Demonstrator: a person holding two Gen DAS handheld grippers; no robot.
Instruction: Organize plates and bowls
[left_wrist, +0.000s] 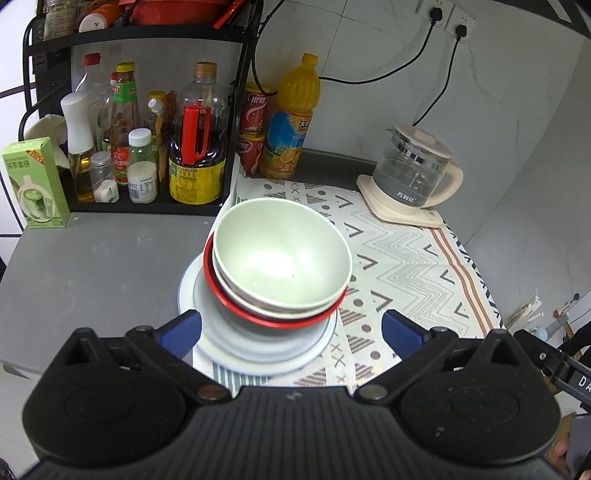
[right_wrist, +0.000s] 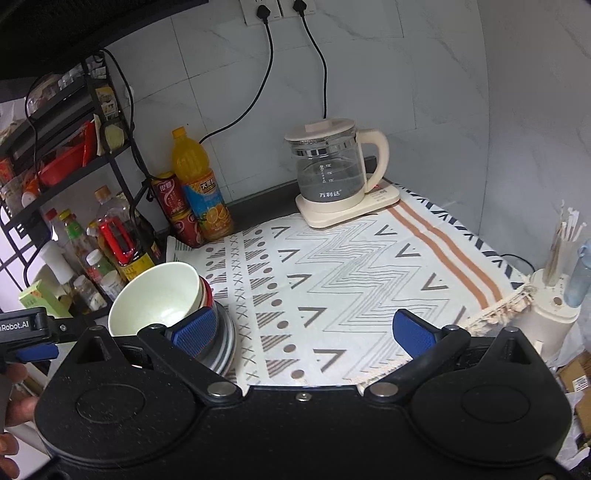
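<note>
My left gripper (left_wrist: 291, 328) has its two blue pads spread wide with nothing pressed between them, and my right gripper (right_wrist: 306, 330) likewise stands wide open and empty over the patterned cloth (right_wrist: 351, 266). Just ahead of my left pads at twelve o'clock sits one stack: two pale plates (left_wrist: 258, 354) at the bottom, then a red-rimmed bowl (left_wrist: 273, 321), a white bowl (left_wrist: 258, 301) and a pale green bowl (left_wrist: 280, 251) on top, tilted. Farther off, at eleven o'clock, two red cans (left_wrist: 255, 129) stand stacked beside one orange juice bottle (left_wrist: 290, 122), and at two o'clock one glass kettle (left_wrist: 413, 173) sits on its base.
</note>
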